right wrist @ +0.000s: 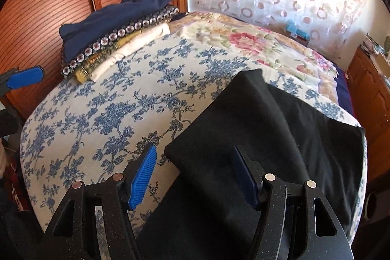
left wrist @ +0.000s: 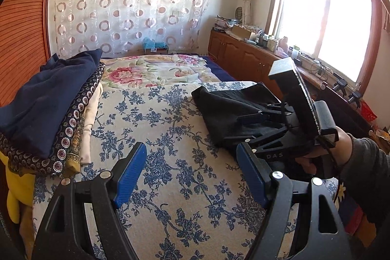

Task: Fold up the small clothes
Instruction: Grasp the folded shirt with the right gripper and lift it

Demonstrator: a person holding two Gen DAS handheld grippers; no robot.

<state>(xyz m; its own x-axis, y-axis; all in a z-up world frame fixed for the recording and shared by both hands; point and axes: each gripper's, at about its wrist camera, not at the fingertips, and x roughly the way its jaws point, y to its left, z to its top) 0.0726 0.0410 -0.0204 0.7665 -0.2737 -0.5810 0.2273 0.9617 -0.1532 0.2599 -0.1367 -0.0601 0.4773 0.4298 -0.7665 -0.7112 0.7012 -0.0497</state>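
My right gripper [right wrist: 195, 177] hangs spread and empty over the near corner of the black cloth [right wrist: 268, 138] on the bed [right wrist: 97, 118]. My left gripper [left wrist: 190, 174] is spread too, over bare cover. The pile [left wrist: 48, 109] sits far left.
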